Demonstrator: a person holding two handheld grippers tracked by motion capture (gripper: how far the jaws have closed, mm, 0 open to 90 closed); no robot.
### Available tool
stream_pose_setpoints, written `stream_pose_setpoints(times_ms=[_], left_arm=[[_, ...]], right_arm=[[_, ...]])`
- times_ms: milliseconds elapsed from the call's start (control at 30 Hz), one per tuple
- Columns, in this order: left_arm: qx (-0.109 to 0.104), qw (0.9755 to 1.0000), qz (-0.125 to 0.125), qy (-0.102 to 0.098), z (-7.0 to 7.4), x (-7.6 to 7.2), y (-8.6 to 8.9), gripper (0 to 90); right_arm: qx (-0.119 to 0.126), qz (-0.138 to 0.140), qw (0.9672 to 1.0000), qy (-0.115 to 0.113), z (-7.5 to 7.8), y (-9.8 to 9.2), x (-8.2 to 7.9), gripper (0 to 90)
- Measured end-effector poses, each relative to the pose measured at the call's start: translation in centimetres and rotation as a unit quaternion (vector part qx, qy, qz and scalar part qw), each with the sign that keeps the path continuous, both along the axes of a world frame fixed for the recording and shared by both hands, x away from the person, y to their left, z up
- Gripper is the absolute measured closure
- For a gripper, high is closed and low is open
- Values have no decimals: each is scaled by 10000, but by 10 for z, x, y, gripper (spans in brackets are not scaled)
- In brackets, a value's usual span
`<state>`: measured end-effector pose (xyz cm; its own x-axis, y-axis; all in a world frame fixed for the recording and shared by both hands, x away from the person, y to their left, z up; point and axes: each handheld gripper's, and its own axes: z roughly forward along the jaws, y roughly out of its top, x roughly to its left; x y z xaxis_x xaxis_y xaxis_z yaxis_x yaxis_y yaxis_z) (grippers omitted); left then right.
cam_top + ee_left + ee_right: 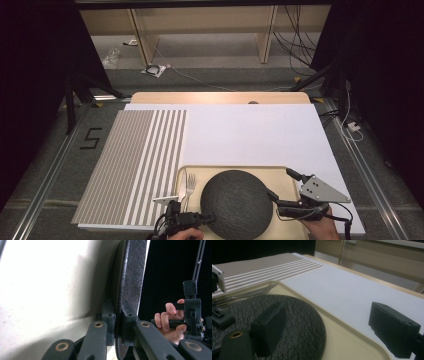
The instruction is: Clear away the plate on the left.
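A dark round textured plate (236, 202) lies in a cream tray (280, 172) at the table's near edge. My left gripper (212, 217) is shut on the plate's left rim. In the left gripper view the plate (132, 272) is seen edge-on, with the gripper (117, 315) pinching that edge against the pale tray (50, 290). My right gripper (281, 183) stands open at the plate's right side. In the right gripper view one of the fingers (269, 327) hangs over the plate (294, 315) and the other sits beyond the tray's rim (342, 340).
A fork (190, 185) lies in the tray left of the plate, close to the left gripper. The tray rests on a white mat (250, 130) with a grey-striped section (135, 165) to the left. Beyond the mat is the wooden table edge (220, 97).
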<state>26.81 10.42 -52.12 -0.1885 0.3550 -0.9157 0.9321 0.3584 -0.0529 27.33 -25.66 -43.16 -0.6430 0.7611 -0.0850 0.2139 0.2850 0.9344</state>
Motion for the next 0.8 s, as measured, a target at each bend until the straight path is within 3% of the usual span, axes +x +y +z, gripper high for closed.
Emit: stream_pose_setpoints(times_ms=[133,333,633,800], left_arm=[[-24,10000,-41,35,-1,0,0,779],[-22,9999,-126,-61,2,1,-1,659],[-33,9995,-269,-144,6,2,0,549],[123,9990,-303,-311,10,2,0,507]], right_arm=[[-5,1,10000,-5,0,0,0,160],[-11,8,10000,-13,0,0,0,160],[-17,13,10000,-3,0,0,0,160],[-8,17,10000,6,0,0,0,160]])
